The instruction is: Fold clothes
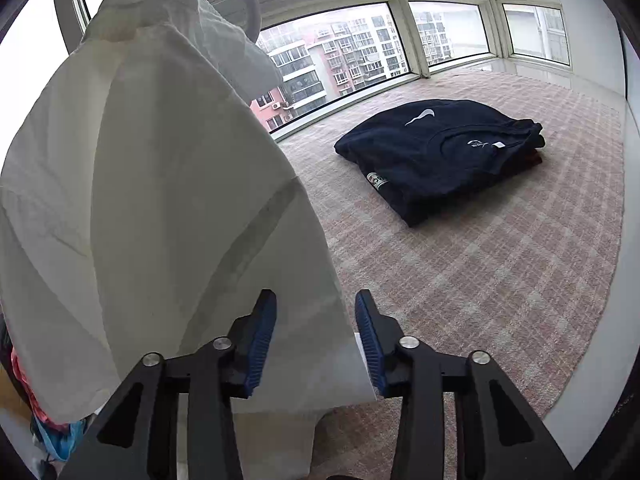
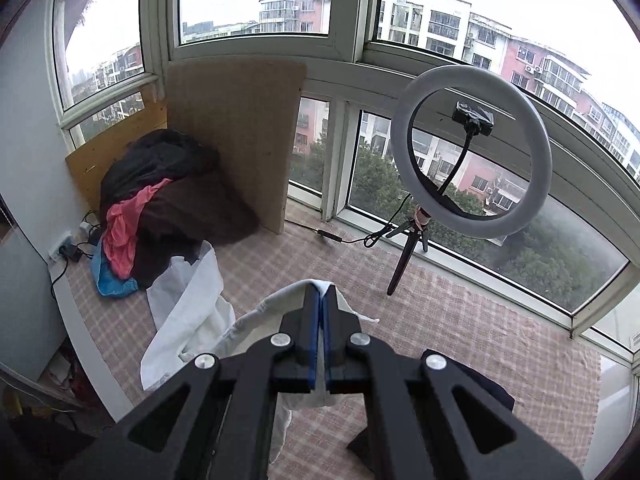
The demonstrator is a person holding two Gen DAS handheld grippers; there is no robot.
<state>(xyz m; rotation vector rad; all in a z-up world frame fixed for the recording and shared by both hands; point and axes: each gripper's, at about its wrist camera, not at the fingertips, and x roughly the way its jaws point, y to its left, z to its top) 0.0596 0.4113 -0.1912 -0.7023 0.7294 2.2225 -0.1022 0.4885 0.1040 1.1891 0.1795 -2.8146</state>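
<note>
A white garment [image 1: 152, 200] hangs down in a long drape and fills the left half of the left wrist view. Its lower edge falls between the blue pads of my left gripper [image 1: 316, 336], whose jaws stand apart without pressing on the cloth. In the right wrist view my right gripper [image 2: 321, 296] is shut on a fold of the same white garment [image 2: 192, 304], which trails down to the floor on the left. A folded stack of dark navy clothes [image 1: 440, 156] lies on the checked mat [image 1: 500, 280] near the window; part of it shows at the lower right [image 2: 484, 384].
A heap of unfolded clothes [image 2: 168, 200], dark, pink and blue, sits in the corner against wooden boards [image 2: 240, 132]. A ring light on a small tripod [image 2: 472, 152] stands by the window, its cable running along the sill. A power strip with cables [image 2: 68, 250] lies by the left wall.
</note>
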